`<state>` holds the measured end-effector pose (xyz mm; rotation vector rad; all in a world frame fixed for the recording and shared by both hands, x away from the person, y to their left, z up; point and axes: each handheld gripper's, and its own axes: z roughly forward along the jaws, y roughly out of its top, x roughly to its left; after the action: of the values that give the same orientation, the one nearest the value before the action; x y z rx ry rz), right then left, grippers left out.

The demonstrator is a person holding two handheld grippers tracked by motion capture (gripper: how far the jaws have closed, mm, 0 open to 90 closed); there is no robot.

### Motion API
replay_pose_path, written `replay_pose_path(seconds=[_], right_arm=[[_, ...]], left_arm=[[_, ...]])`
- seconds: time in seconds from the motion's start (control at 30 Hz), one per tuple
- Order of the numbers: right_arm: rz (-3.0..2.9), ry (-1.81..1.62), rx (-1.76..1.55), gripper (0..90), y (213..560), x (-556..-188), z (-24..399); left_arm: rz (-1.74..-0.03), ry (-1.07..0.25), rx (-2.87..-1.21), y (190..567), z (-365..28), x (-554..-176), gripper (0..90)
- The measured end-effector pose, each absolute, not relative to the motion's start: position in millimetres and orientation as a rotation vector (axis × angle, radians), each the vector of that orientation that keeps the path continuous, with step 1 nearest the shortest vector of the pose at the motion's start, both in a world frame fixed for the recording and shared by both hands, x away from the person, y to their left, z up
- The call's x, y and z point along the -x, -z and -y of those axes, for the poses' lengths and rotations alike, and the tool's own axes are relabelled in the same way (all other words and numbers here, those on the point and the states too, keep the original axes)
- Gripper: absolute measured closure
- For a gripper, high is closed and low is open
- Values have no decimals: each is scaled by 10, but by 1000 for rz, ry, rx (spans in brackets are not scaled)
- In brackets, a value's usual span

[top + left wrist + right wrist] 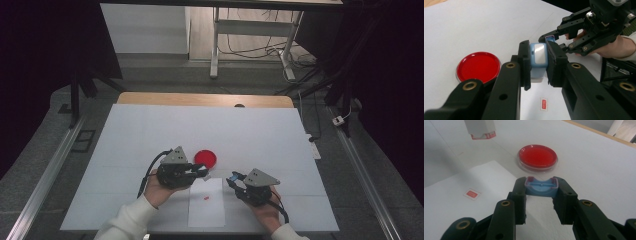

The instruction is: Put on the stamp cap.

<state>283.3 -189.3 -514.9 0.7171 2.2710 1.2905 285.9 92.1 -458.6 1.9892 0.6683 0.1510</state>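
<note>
One red dish (205, 158), one paper sheet (206, 211) — two blue-and-white stamp parts (538, 58).

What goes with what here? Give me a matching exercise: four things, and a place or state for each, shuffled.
Things:
1. left gripper
2. right gripper
3. red dish
4. small red label

Places or states:
A. lies on the white paper sheet
B. shut on the blue cap
C. sits on the table, beyond the paper sheet
D. shut on the pale blue stamp body

Pairs: 1-D, 2-B, 3-C, 4-A
</note>
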Motion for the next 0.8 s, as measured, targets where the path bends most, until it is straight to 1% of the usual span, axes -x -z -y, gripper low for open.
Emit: replay_pose_path(seconds=[0.4,0.8], right_arm=[[-2296,-1300,-652,643,5171,-2815,1658],[-2298,-1313,-614,642,5183,-2797,1509]], left_arm=[[-669,-155,-1978,4579,-914,-2847,748],[-670,-151,-1972,4578,-908,-2847,748]])
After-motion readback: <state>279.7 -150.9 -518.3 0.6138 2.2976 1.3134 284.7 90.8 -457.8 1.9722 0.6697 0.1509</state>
